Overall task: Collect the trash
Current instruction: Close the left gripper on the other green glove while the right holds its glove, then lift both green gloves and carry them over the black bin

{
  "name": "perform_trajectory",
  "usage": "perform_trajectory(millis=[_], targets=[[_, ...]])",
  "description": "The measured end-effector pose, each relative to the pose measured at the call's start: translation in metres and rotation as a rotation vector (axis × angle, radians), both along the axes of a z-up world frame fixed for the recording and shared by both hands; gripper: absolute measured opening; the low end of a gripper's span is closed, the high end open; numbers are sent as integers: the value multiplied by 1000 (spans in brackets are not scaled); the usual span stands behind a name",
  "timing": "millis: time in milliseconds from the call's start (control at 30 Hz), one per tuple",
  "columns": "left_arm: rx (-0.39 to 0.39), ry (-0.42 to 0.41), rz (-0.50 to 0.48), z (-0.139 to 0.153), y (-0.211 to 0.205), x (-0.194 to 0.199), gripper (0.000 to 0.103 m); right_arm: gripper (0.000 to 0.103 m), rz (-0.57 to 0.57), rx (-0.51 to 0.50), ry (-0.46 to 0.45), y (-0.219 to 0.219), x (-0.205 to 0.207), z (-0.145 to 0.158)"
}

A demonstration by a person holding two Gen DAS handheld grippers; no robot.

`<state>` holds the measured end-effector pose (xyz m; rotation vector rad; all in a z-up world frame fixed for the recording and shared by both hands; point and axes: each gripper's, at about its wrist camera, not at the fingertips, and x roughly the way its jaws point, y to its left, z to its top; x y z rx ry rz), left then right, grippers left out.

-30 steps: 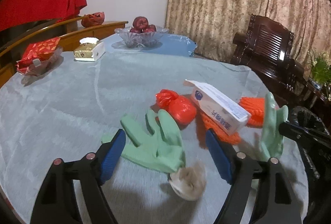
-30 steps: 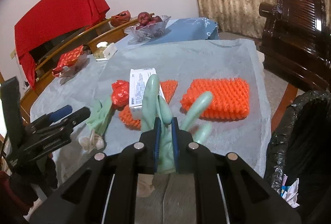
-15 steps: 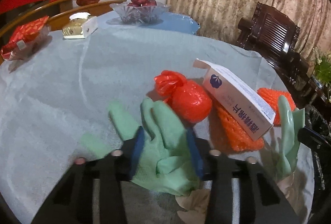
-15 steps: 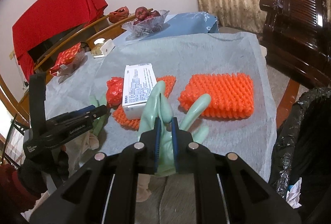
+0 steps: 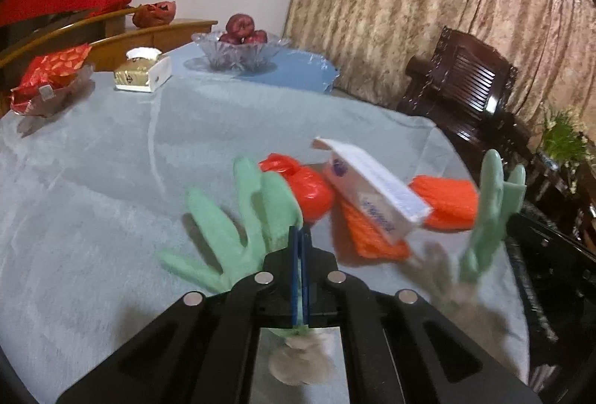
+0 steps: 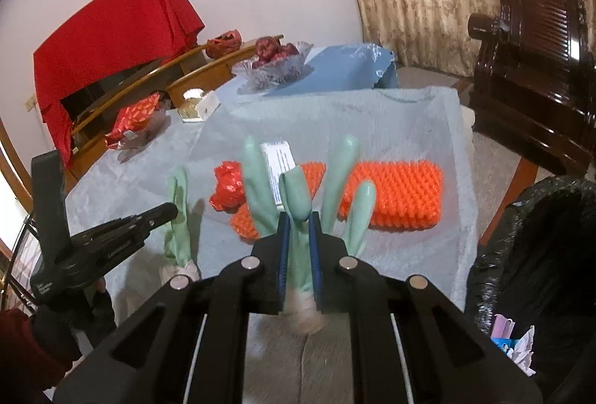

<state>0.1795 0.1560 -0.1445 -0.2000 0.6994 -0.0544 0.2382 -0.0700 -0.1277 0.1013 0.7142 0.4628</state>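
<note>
Left gripper just clamped on a green glove, pads pressed together over its cuff, fingers splayed above the grey tablecloth. Right gripper closed on a second glove, held upright near the table edge, beside a black-lined bin. On the cloth ahead: red bag, white box leaning on orange mesh; farther back a fruit bowl and tissue box, with curtain and dark wooden chair behind.
</note>
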Motion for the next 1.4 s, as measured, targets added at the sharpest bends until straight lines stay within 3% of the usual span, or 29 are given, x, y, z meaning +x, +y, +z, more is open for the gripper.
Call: perform_trajectory(millis=[433, 633, 767, 900, 967, 1100, 1333, 1400], targets=[[-36, -126, -109, 56, -43, -34, 1, 4, 9, 20, -108, -14, -32, 46], [-38, -122, -111, 53, -51, -38, 1, 8, -5, 6, -61, -14, -26, 32], [-38, -105, -92, 45, -48, -32, 1, 31, -20, -11, -18, -8, -14, 13], [-41, -98, -80, 40, -47, -18, 1, 48, -22, -40, -4, 2, 4, -2], [-40, -92, -76, 36, -46, -8, 1, 51, -22, -53, 5, 5, 14, -9], [-46, -77, -71, 29, -43, 7, 1, 72, -33, -82, 9, 11, 37, -21], [-66, -50, -52, 18, -35, 22, 1, 74, -22, -95, 40, 21, 69, -38], [-72, -46, -48, 16, -34, 24, 1, 65, 0, -99, 50, 26, 76, -41]])
